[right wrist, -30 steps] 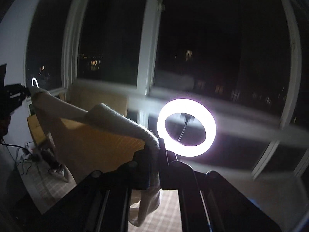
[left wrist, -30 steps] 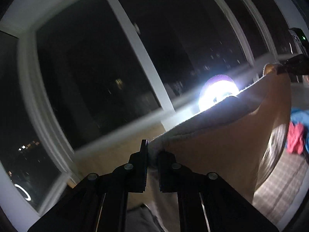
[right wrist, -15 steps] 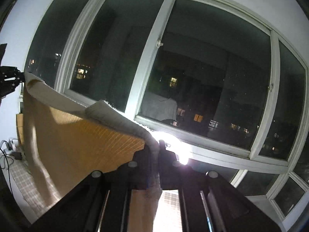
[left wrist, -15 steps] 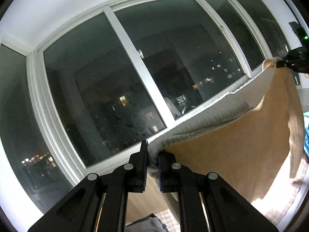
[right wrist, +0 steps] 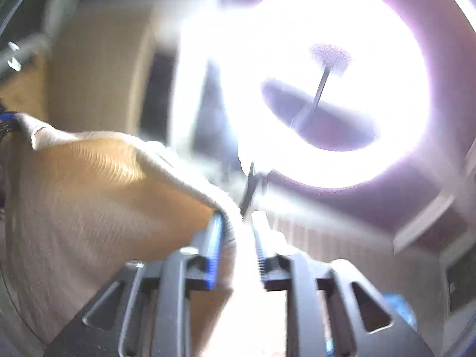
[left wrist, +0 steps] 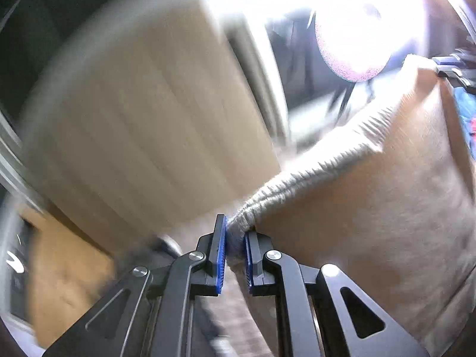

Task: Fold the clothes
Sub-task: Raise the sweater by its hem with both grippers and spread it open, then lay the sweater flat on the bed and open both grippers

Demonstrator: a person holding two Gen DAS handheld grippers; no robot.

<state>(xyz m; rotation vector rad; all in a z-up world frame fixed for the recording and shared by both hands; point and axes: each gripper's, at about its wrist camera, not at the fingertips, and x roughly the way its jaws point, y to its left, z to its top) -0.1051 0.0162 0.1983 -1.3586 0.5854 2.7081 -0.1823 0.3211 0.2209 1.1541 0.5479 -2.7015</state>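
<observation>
Left gripper [left wrist: 235, 238] has its blue pads clamped on the ribbed hem of the beige sweater [left wrist: 372, 202], which stretches across, up in the air, to the right gripper [right wrist: 238, 232]. That one's jaws are opening, the knit edge lying between them, only the left pad touching it. Ring light [right wrist: 327, 83] blazes behind; everything is motion-blurred
</observation>
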